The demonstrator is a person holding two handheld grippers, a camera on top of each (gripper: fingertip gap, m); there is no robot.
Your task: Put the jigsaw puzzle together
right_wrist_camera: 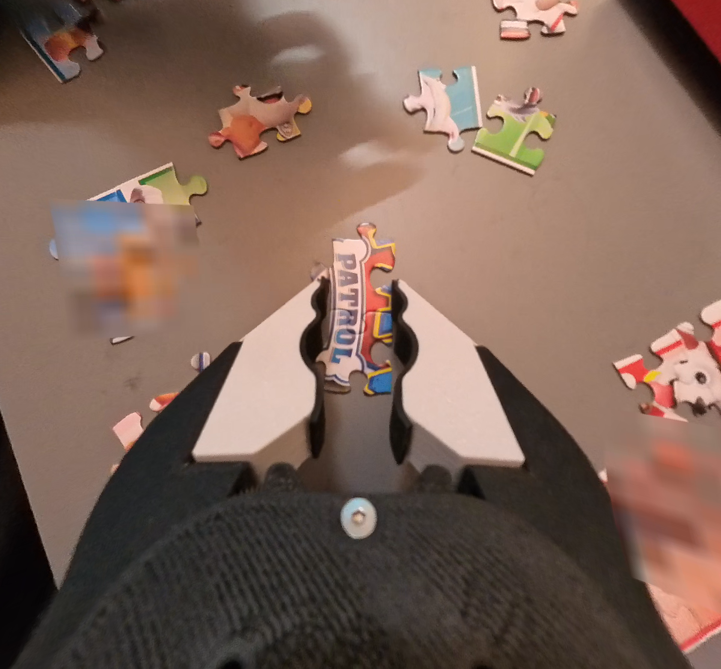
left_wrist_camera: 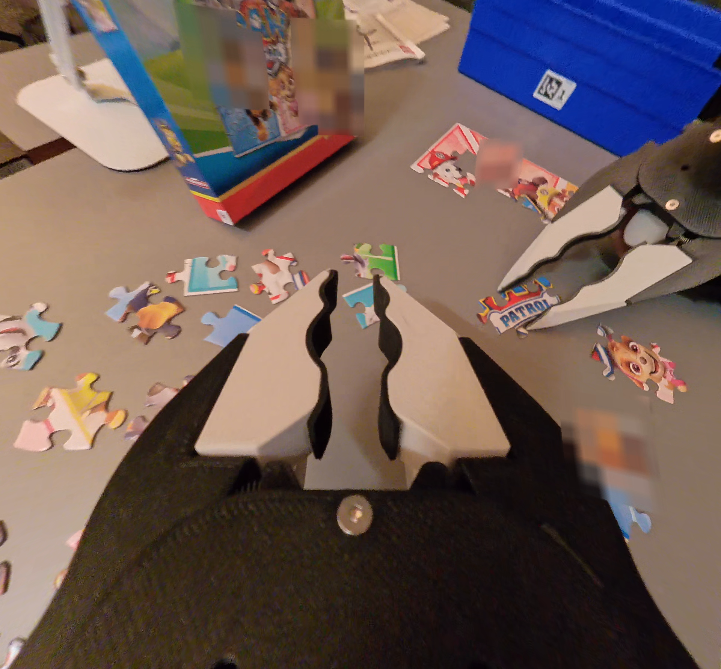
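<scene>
The right claw grips a red, blue and white lettered puzzle piece at frame centre, pads touching its two edges. The left claw hangs narrowly parted and bare above a teal piece on the grey surface, loose pieces scattered around.

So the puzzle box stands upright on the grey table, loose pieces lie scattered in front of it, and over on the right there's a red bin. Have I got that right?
Nearly. The bin is blue, not red, as the left wrist view shows. The rest holds: the puzzle box stands upright on the grey table, with loose pieces scattered in front of it.
</scene>
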